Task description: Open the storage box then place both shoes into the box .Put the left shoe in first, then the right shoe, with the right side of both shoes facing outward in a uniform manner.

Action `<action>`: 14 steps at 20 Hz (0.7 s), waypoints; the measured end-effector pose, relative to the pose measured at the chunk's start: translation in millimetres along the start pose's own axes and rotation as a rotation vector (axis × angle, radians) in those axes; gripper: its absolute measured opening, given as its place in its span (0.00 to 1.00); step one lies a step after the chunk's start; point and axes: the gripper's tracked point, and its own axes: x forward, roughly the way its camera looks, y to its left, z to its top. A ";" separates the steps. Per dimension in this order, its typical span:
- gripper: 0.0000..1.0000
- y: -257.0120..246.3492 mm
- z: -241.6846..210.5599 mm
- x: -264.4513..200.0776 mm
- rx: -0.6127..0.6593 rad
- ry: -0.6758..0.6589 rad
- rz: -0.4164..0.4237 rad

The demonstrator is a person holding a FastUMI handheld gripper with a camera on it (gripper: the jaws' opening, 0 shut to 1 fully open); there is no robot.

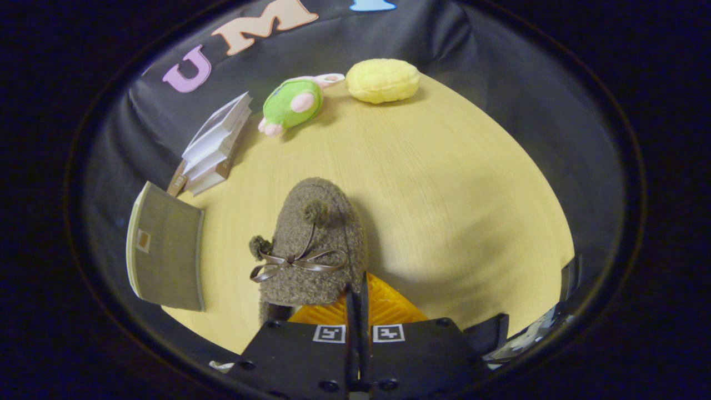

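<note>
I count one shoe [314,244] — brown, fuzzy, two pompoms, ribbon bow — hanging over the table [444,194], its edge clamped between my gripper [358,303] fingers — drawn nearly together.

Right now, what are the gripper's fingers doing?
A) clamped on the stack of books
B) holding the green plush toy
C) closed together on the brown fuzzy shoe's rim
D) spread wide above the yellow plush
C: the gripper has its fingers pressed together on the rear edge of the brown fuzzy shoe, whose toe points ahead over the table.
</note>
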 end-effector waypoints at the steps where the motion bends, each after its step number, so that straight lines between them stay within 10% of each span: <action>1: 0.04 5.7 3.4 -4.1 0.011 -0.008 0.002; 14: 0.04 134.6 30.3 -55.3 0.028 -0.046 0.101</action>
